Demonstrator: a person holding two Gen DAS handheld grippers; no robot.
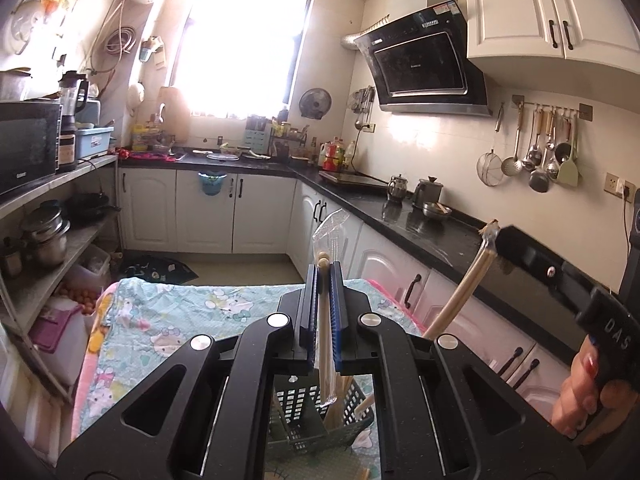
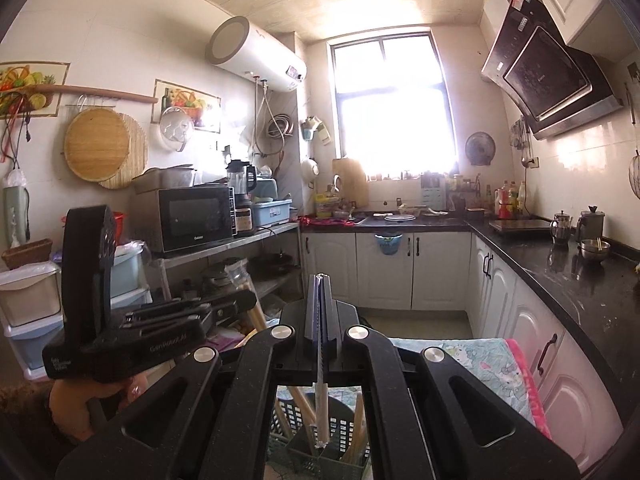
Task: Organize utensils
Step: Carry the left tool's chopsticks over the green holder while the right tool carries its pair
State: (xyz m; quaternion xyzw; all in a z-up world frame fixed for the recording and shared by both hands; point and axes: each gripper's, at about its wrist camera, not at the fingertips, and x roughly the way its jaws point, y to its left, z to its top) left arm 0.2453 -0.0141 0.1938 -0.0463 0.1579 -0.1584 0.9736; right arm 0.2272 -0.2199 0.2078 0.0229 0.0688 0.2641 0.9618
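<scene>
Both jaws clench wrapped chopsticks: the left gripper (image 1: 323,276) holds 1 pack (image 1: 325,320), the right gripper (image 2: 319,284) another (image 2: 321,408), above the basket (image 1: 352,428).

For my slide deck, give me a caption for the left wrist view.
Left gripper shut on wrapped chopsticks above a green utensil basket.

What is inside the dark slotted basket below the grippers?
The basket holds several pale wooden sticks, likely chopsticks, standing upright. The gripper bodies cover most of it, so its floor and full contents stay hidden.
</scene>
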